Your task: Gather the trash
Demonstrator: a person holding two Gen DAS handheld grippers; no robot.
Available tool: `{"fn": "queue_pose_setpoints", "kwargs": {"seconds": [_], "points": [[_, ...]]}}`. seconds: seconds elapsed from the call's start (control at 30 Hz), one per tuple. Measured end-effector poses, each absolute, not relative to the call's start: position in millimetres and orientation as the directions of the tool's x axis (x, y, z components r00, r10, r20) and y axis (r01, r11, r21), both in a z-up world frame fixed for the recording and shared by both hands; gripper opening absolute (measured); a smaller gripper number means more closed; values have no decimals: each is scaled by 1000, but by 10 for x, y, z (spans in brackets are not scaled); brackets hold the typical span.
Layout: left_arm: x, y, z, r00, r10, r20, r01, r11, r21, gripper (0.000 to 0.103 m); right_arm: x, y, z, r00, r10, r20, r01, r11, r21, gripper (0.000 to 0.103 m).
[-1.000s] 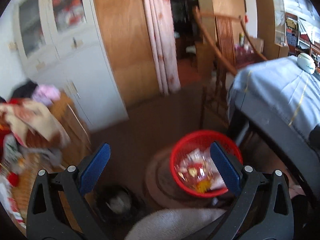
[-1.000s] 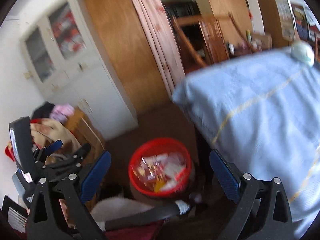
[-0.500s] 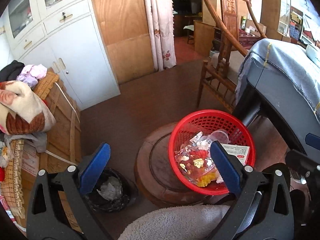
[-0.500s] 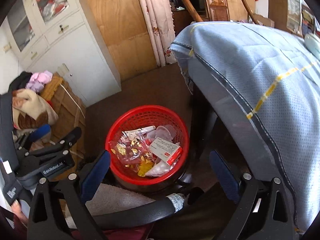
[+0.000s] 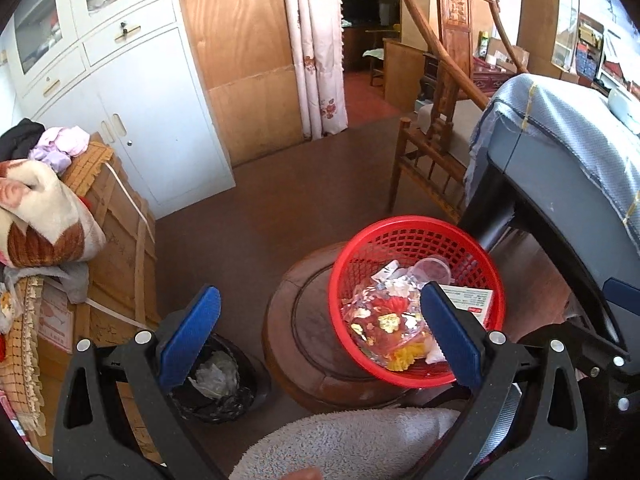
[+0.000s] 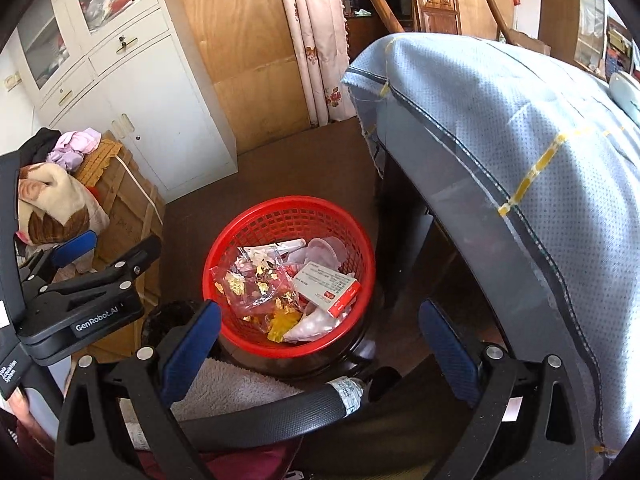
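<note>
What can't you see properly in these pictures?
- Basket bottom: both views, trash piled over it.
- Box print: right view, too small to read.
- Black bin: left view, left gripper's finger partly covers it; right view, almost hidden behind right gripper's finger.
- Table top: cloth covers it.

The red basket (image 6: 256, 224) was glossy plastic mesh; the stool (image 5: 296, 344) beneath, polished dark wood; the tablecloth (image 6: 520, 120), woven cloth.
</note>
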State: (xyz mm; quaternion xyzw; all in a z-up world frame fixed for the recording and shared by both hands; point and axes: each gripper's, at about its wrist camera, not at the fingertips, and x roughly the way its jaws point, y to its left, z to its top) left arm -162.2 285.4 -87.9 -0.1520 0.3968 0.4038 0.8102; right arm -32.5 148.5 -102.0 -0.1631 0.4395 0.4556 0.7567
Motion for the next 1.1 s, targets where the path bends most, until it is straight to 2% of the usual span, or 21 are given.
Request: {"fn": "queue_pose_setpoints", "kwargs": {"seconds": [1.1], "points": [[-1608, 2806, -828, 374, 541, -753, -767, 637, 76, 96, -353, 1457, -996, 197, 560, -805, -832, 529, 164, 97]]}}
